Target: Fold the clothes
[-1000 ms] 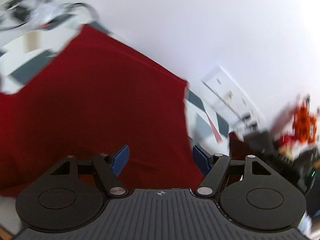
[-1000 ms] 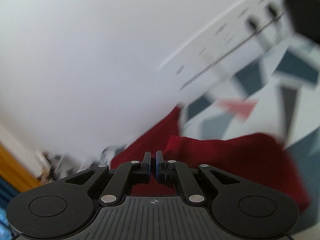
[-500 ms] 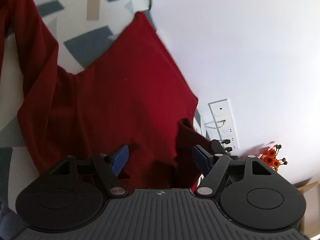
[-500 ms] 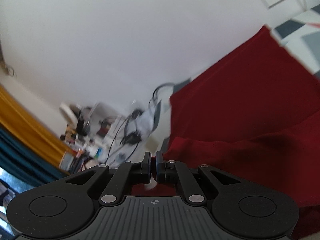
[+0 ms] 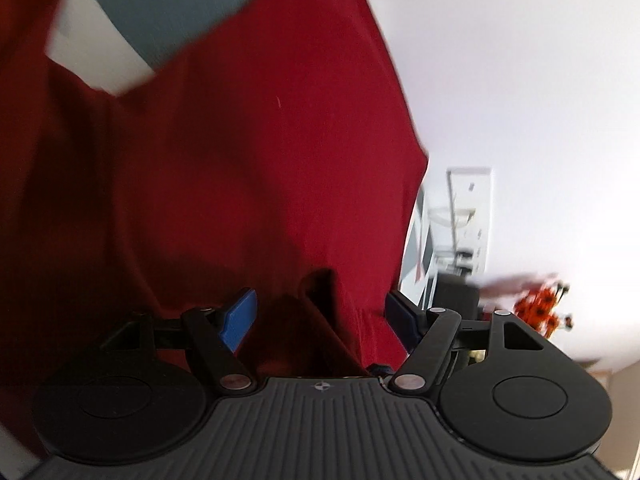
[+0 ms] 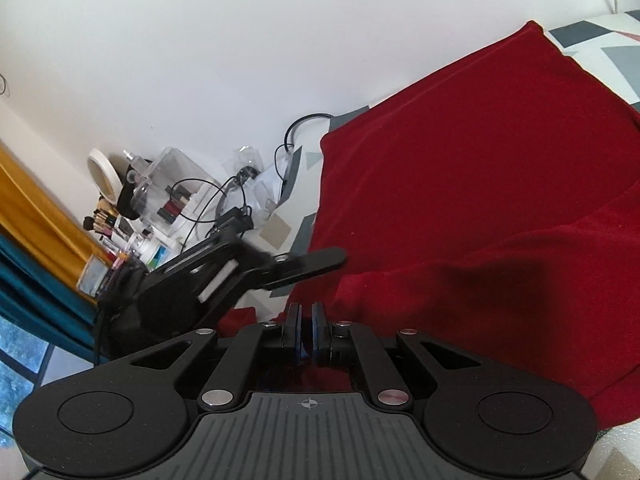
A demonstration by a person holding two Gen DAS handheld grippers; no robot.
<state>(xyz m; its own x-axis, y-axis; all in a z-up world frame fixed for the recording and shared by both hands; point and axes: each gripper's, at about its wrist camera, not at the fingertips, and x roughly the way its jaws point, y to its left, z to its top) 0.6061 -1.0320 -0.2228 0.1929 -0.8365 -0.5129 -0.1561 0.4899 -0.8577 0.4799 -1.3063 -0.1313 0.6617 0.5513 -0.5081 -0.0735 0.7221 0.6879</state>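
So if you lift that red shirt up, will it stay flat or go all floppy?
Probably floppy: the red shirt already sags into soft folds near the right gripper, which is shut on its edge. It looks light, since one pinch seems to hold it. Likely not slippery, being matte cloth.

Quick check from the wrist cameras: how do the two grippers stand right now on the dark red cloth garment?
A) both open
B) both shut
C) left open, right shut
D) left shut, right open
C: the left gripper has its blue pads spread wide over a fold of the dark red cloth garment, while the right gripper has its pads pressed together at the garment's edge.
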